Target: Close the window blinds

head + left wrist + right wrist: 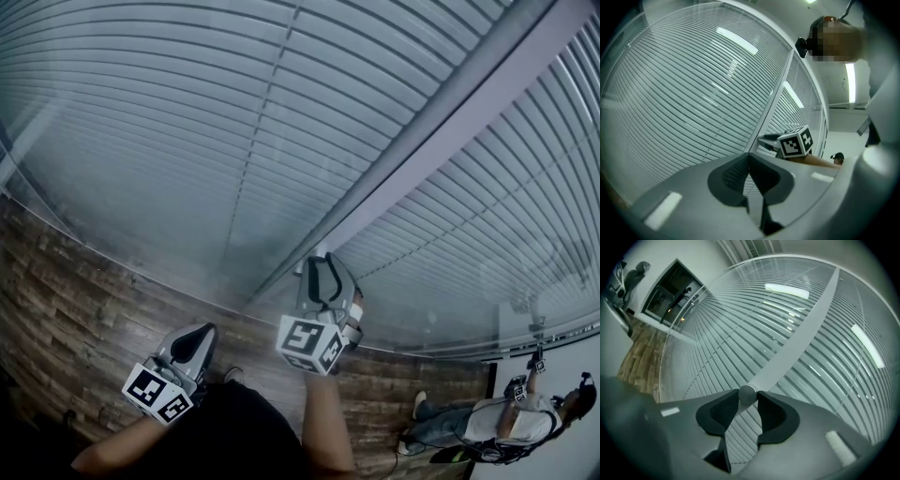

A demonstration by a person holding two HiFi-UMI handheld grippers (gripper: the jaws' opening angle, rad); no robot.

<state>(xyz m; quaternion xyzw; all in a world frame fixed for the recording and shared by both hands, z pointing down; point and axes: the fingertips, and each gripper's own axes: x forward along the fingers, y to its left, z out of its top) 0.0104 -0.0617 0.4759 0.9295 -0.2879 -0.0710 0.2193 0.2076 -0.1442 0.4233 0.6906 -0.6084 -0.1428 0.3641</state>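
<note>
**A:** Where are the tongs standing right now?

**B:** Nearest us, the left gripper (199,334) is hanging level above the wooden floor (75,300), its jaws lying together on nothing. Just beyond it, the right gripper (321,261) is pinching a small round knob (747,394) between its tips, the jaws sitting narrow on it.

**A:** And where is that knob sitting?

**B:** On the grey post (450,122), toward its lower end, near the bottom edge of the glass (141,244). The blinds (187,103) are spreading behind that glass on both sides of the post. I cannot tell how far the slats are tilting.

**A:** What am I risking from here?

**B:** Slipping, I'm guessing. Only the tips are biting a smooth round knob, so a quick twist may be sliding the pads round it without turning it. Pushing inward could be knocking the jaws against the glass.

**A:** Is there room for moving?

**B:** Plenty on the near side: nothing is crowding the wrist, and the left tool is sitting well apart. Forward, the pane and post are closing everything off. Far off at the right, another person (511,420) is standing by the same window wall, well clear.
</note>
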